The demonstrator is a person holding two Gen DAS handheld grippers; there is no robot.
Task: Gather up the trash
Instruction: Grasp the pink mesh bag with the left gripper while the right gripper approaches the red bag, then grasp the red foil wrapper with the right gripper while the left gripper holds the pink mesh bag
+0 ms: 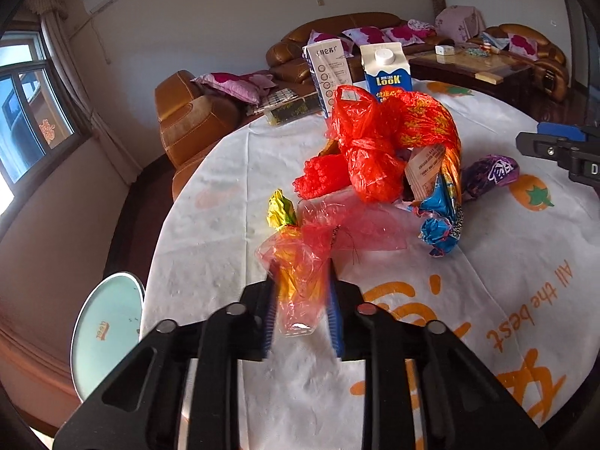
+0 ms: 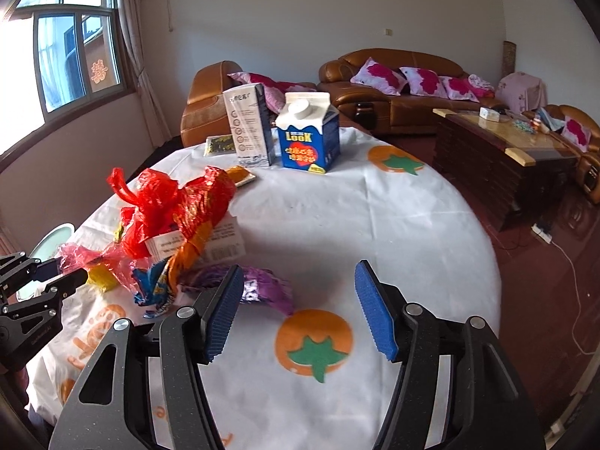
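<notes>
A heap of trash lies on the round table with the white cloth (image 1: 232, 172): a red plastic bag (image 1: 360, 142), an orange-red patterned wrapper (image 1: 431, 120), a blue wrapper (image 1: 438, 221), a purple wrapper (image 1: 487, 176) and a crumpled yellow wrapper (image 1: 279, 210). My left gripper (image 1: 302, 300) is shut on a thin pink-red clear plastic wrapper (image 1: 300, 262) at the heap's near edge. My right gripper (image 2: 300, 311) is open and empty above the cloth, just right of the purple wrapper (image 2: 262, 285). The red bag (image 2: 157, 202) also shows in the right wrist view.
A blue LOOK carton (image 2: 309, 138) and a tall white carton (image 2: 249, 123) stand at the table's far side, with a dark packet (image 2: 219, 145) beside them. A pale green round stool (image 1: 108, 330) stands left of the table. Brown sofas (image 2: 393, 86) and a coffee table (image 2: 498, 150) are beyond.
</notes>
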